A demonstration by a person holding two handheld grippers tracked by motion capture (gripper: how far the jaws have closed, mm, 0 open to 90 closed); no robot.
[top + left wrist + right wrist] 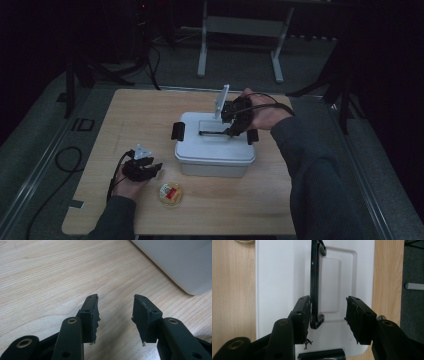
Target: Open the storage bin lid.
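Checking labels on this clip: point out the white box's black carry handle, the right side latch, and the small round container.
carry handle (314,277), right gripper view, its long bar.
side latch (252,136), high view, black clip face.
round container (170,194), high view, its top.

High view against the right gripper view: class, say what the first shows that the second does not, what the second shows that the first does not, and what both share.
The high view alone has the left gripper resting by the box, both sleeved forearms, and the whole yellow cup with its red label. The right gripper view alone gives the close look: the left-hand pad against the lid's black handle, the other pad apart. Both share the white box, its handle, the wooden table and the right gripper.
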